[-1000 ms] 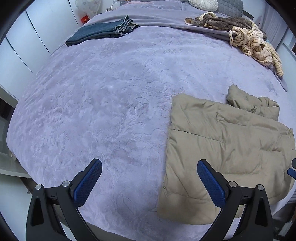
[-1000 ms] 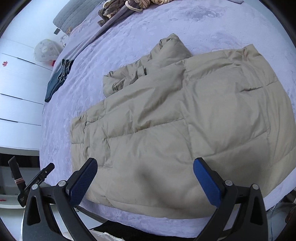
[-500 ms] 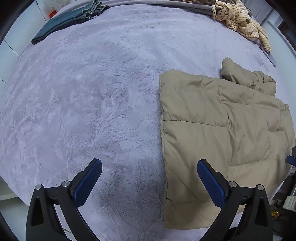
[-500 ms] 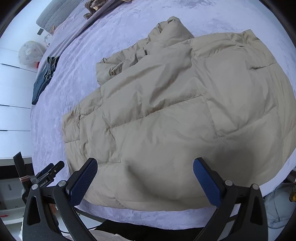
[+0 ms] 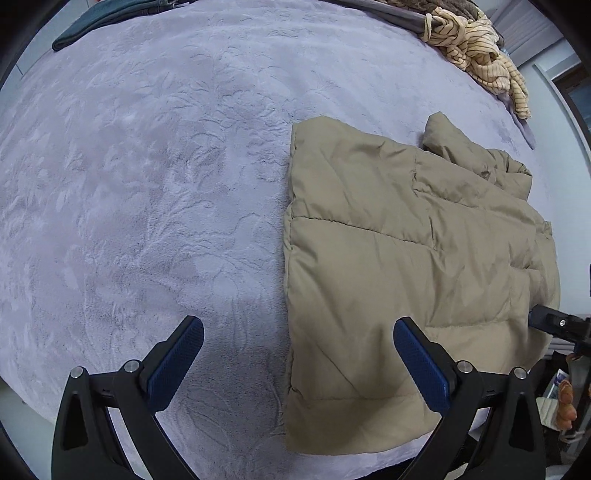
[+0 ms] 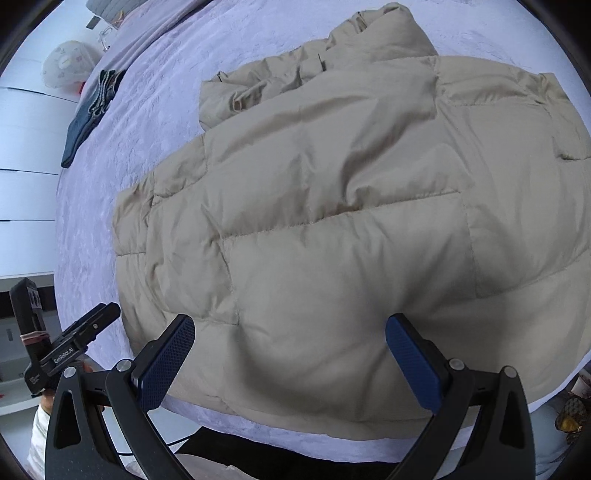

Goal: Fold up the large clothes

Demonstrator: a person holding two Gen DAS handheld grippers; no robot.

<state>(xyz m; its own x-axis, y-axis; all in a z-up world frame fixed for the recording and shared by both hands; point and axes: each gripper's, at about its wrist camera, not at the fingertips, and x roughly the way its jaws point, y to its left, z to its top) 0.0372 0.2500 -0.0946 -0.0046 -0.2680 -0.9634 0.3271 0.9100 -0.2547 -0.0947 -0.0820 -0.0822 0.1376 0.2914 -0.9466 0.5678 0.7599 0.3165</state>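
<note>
1. Lavender bedspread [image 5: 155, 177] with an embossed leaf pattern covered the bed in both views.
2. At the far left edge of the bed lay folded jeans [image 5: 110, 18], also seen from the right wrist [image 6: 88, 110].
3. Left gripper [image 5: 299, 350] hovered over the bedspread with its jaws spread wide and nothing between them; its left pad [image 5: 177, 365] was above bare bedspread, its right pad [image 5: 421, 365] above the jacket's left part.
4. Tan puffer jacket [image 5: 406, 258] lay flat at the near edge of the bed, hood end toward the far side [image 6: 332, 206].
5. Right gripper [image 6: 291, 358] was over the jacket's near hem, jaws wide apart, holding nothing.
6. At the far right, a pile of striped clothes [image 5: 476, 48] sat on the bed, well apart from the jacket.
</note>
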